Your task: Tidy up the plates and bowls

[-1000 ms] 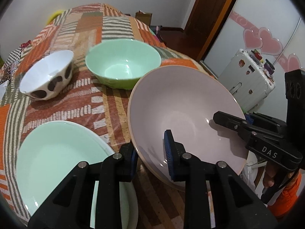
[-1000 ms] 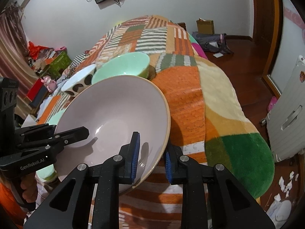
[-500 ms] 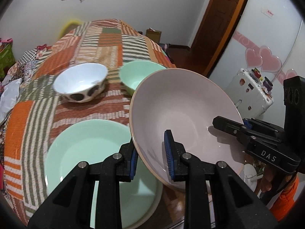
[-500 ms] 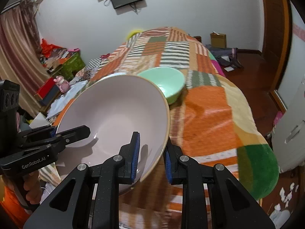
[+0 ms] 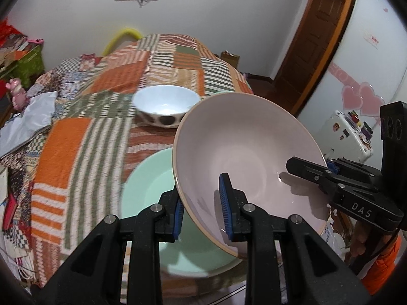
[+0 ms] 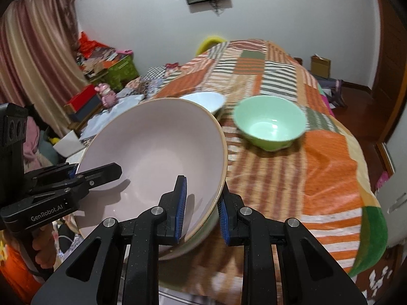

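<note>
A large pale pink bowl (image 5: 244,157) hangs in the air, tilted, held by both grippers. My left gripper (image 5: 202,203) is shut on its near left rim, and my right gripper (image 6: 202,207) is shut on the opposite rim (image 6: 218,190). Beneath the pink bowl lies a mint green plate (image 5: 150,185) on the patterned cloth. Farther back stand a white bowl with dark spots (image 5: 165,108) and a mint green bowl (image 6: 269,124). In the left wrist view the green bowl is almost wholly hidden behind the pink one.
A patchwork cloth in orange, green and white stripes (image 6: 328,167) covers the surface. White paper (image 5: 28,124) and a pink toy (image 5: 16,94) lie at its left side. A white case (image 5: 348,132) stands by the door on the right.
Both grippers carried the pink bowl leftward and a little up, from beside the green bowl to over the green plate. The bowl stays gripped on both rims.
</note>
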{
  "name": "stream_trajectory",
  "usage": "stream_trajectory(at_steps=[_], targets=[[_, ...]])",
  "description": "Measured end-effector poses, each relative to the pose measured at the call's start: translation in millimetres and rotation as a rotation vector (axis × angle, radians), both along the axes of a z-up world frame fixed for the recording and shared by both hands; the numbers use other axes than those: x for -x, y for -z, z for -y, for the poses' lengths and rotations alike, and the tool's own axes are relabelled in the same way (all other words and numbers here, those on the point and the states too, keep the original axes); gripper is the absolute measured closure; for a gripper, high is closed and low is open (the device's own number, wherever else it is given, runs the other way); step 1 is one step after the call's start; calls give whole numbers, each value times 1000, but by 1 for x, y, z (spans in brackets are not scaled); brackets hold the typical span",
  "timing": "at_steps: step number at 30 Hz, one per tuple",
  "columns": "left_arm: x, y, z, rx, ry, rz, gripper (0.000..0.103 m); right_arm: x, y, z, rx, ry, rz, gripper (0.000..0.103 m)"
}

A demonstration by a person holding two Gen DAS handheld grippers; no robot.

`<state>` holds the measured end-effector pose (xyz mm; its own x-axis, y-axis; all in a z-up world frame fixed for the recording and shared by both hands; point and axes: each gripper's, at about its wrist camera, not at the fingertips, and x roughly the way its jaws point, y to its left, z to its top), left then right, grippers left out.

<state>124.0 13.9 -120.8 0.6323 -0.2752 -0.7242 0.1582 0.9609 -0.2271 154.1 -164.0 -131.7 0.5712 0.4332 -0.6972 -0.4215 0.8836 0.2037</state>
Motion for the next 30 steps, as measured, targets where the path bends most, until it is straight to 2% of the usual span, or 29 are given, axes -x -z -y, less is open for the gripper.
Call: stream_trajectory(at_steps=[16, 30], targets=[[48, -10, -88, -20, -185, 34, 77, 12, -8, -90, 45, -185, 57, 82], [62, 6, -148, -26, -298, -4, 77, 9, 15, -148, 66, -285, 0, 82]])
